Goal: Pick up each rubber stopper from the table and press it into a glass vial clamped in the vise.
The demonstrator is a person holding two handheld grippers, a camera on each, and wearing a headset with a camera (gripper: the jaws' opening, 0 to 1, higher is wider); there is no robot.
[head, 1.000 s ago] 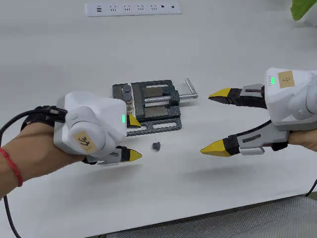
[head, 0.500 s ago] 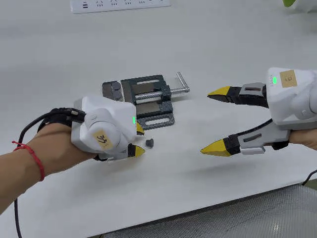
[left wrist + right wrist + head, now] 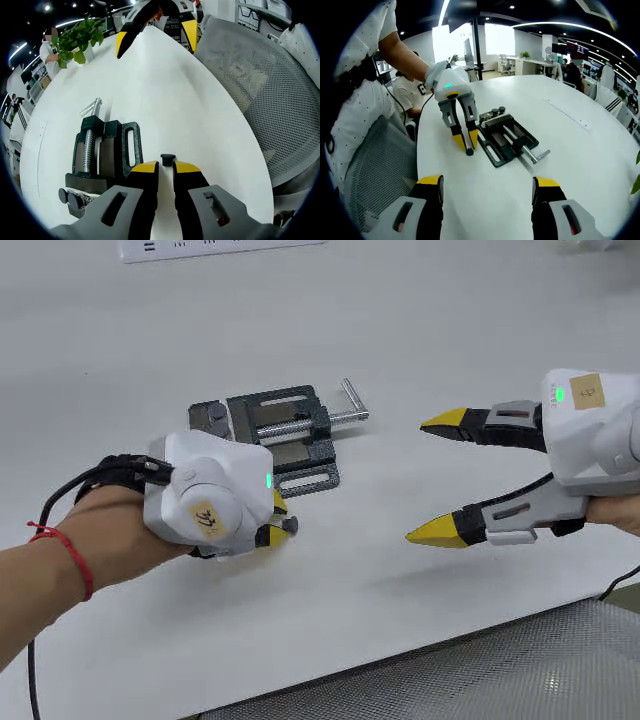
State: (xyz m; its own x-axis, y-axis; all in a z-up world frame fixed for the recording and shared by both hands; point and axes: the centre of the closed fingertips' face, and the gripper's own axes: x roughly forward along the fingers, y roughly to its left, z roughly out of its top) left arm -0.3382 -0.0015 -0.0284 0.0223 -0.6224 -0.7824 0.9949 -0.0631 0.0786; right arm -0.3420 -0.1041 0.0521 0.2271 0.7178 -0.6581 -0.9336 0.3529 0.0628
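Note:
A small dark rubber stopper (image 3: 290,525) lies on the white table in front of the black vise (image 3: 270,435). My left gripper (image 3: 273,523) has its yellow-tipped jaws drawn close on the stopper (image 3: 168,160), which sits pinched at the very tips and rests on the table. Glass vials with dark tops (image 3: 210,418) stand at the vise's left end, also visible as vials (image 3: 495,111) in the right gripper view. My right gripper (image 3: 437,478) hovers wide open to the right of the vise, holding nothing. The right gripper view shows the left gripper (image 3: 465,144) and stopper (image 3: 469,151) beside the vise (image 3: 507,135).
A white power strip (image 3: 200,248) lies at the table's far edge. A grey mesh chair (image 3: 500,670) sits below the near table edge. The vise handle (image 3: 352,400) sticks out to the right. A green plant (image 3: 75,42) stands at the table's far side.
My left gripper has moved forward and down to the stopper, and its jaws have closed from wide apart to pinching it. The right gripper has stayed open and nearly still.

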